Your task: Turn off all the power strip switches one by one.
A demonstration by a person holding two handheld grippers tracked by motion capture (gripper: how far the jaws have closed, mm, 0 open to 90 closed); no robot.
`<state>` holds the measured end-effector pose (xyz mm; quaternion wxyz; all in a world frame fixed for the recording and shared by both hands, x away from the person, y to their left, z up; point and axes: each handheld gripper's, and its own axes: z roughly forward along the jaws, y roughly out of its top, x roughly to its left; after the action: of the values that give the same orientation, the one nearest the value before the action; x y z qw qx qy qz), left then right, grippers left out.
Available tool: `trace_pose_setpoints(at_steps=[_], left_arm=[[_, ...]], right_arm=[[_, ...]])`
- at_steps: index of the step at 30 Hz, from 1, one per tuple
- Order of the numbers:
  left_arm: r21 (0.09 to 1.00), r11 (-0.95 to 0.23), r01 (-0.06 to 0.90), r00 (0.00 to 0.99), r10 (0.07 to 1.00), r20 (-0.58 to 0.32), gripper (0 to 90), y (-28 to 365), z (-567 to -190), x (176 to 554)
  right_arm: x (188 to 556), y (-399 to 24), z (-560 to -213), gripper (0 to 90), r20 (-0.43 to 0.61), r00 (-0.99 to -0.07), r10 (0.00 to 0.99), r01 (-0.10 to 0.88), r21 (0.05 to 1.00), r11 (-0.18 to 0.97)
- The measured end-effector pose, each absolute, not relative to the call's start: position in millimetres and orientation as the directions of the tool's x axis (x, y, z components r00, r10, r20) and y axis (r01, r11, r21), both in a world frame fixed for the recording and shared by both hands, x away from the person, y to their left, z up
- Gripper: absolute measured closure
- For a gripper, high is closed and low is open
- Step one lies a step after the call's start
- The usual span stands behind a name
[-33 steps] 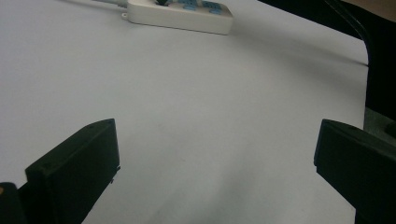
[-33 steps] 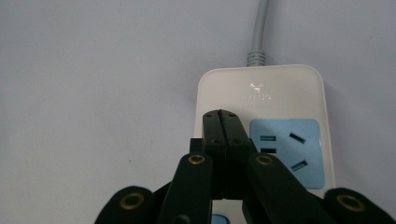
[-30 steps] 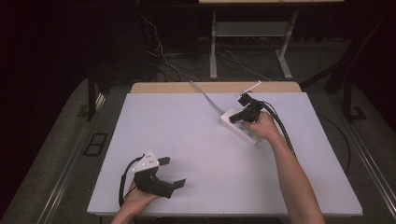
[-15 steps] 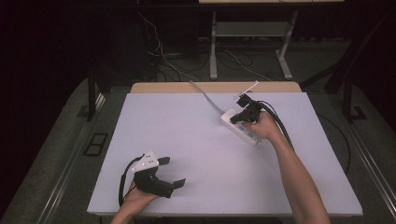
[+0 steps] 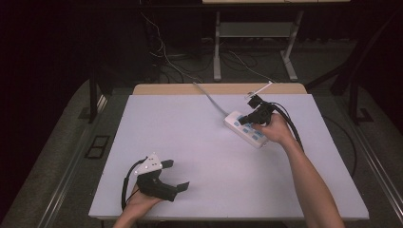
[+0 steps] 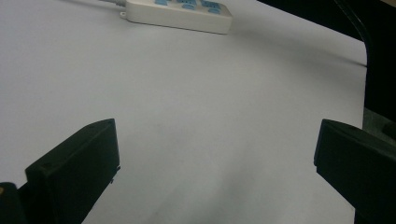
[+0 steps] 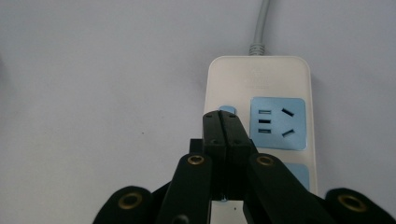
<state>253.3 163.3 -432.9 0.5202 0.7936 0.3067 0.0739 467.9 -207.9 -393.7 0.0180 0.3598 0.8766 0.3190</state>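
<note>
My right gripper [image 7: 223,122], jaws pressed together, sits over the white power strip [image 7: 280,84]; my left gripper [image 5: 177,175] rests wide apart.

A white-topped table [image 5: 204,156] with a bare wooden strip along its far edge takes up the middle of the high view. A white power strip [image 5: 244,129] with blue sockets lies flat on it right of centre in the upper half, set at a slant. Its grey cable [image 5: 209,99] runs up-left over the far edge.
</note>
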Motion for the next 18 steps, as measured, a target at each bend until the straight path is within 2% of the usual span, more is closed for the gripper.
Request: trace_pose_setpoints(at_steps=[6, 15, 18], left_arm=[[0.871, -0.273, 0.409, 0.803, 0.561, -0.201, 0.0, 163, -433, 252], [0.872, -0.272, 0.407, 0.806, 0.557, -0.202, 0.0, 160, -432, 252], [0.872, -0.273, 0.407, 0.806, 0.555, -0.203, 0.0, 160, -432, 252]], right_arm=[[455, -216, -384, 87.1, 0.204, -0.738, 0.643, 0.610, 0.608, 0.508], [424, -241, -370, 66.5, 0.223, -0.693, 0.685, 0.627, 0.655, 0.421], [415, -249, -368, 62.2, 0.231, -0.678, 0.697, 0.633, 0.666, 0.395]])
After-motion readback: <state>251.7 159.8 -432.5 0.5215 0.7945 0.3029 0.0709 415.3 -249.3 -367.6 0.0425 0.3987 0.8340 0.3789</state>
